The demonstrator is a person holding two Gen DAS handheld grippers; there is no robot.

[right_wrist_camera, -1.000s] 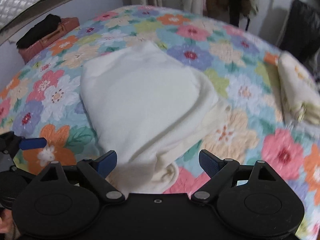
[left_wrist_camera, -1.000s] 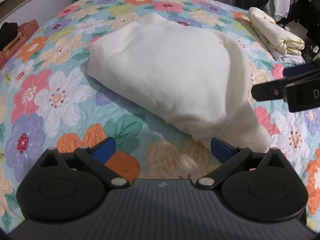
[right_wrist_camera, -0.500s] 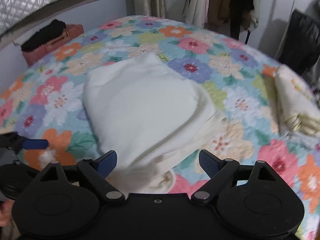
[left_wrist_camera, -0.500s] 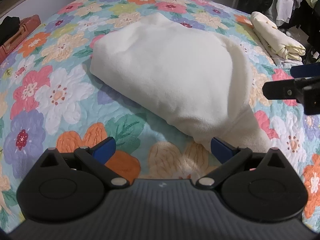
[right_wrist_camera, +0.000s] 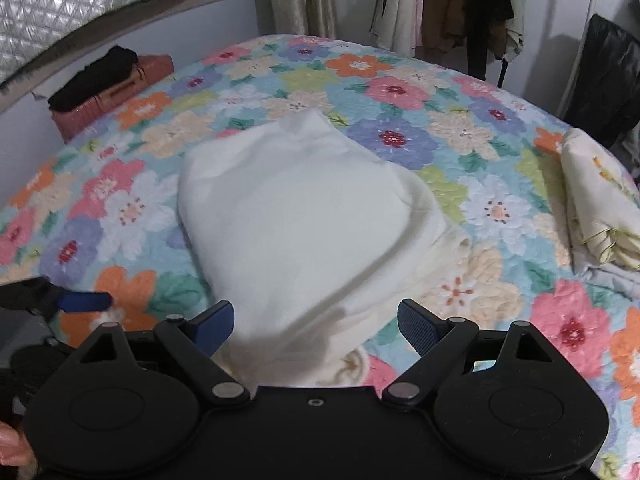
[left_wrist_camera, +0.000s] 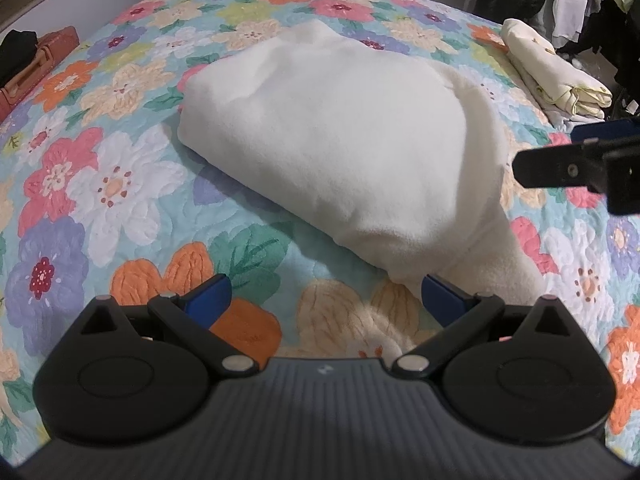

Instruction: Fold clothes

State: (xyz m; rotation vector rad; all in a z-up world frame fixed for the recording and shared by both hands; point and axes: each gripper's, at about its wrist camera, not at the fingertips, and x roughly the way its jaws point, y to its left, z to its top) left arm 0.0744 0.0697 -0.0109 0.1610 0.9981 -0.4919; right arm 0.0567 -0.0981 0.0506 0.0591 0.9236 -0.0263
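Note:
A cream fleece garment (left_wrist_camera: 340,140) (right_wrist_camera: 296,220) lies folded into a thick bundle in the middle of the floral quilt (left_wrist_camera: 100,184) (right_wrist_camera: 480,216). My left gripper (left_wrist_camera: 324,298) hovers open over the quilt, just short of the bundle's near corner, with nothing between its blue pads. My right gripper (right_wrist_camera: 314,322) is open above the bundle's near end, where a rolled cuff shows; it holds nothing. In the left wrist view the right gripper's fingers (left_wrist_camera: 560,168) stick in from the right edge. The left gripper's blue pad (right_wrist_camera: 82,302) shows at lower left in the right wrist view.
A folded pale-yellow garment (left_wrist_camera: 556,72) (right_wrist_camera: 600,204) sits at the bed's right edge. A reddish case with a black item on it (right_wrist_camera: 112,88) stands by the wall at left. Clothes hang on a rack (right_wrist_camera: 440,4) behind the bed. A fingertip (right_wrist_camera: 12,444) shows at lower left.
Both grippers have drawn back and risen from the bundle, staying open. The right wrist view now takes in more of the room beyond the bed. The garment has not moved.

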